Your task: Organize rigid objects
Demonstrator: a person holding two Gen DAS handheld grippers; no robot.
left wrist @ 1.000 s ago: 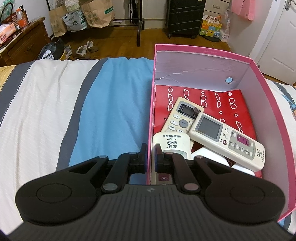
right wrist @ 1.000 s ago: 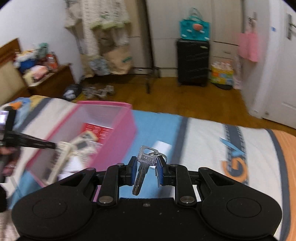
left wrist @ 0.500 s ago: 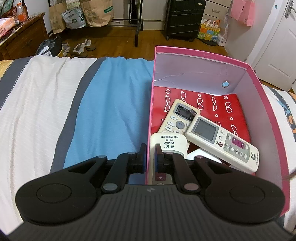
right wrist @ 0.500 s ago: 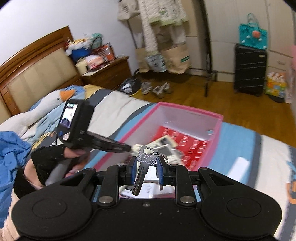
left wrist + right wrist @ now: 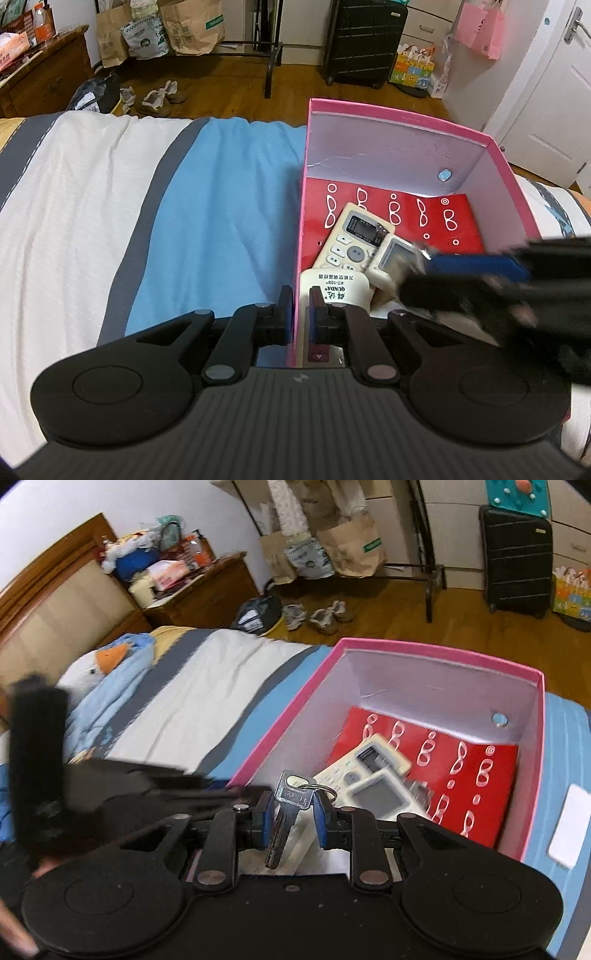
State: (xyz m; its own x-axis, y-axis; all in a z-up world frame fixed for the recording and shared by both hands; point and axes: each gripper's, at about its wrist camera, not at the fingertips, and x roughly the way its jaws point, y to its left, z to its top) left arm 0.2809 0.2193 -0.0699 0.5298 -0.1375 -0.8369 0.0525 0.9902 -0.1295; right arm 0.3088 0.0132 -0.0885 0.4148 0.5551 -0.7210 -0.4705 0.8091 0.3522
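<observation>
Silver keys on ring clamped between blue pads of right gripper, long blade hung downward, held above near end of pink box. Box set on striped bedspread; red patterned card and three white remotes seen inside. Left gripper closed on box's left wall. Far half of box floor left uncovered; bedspread left of box bare.

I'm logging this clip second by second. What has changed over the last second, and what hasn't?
The right gripper, carrying the keys, swung in from beside the pink box to above it, so it now blurs across the remotes in the left wrist view. Nothing was grasped or released. The left gripper stays clamped on the box's wall; box and remotes are unmoved.
</observation>
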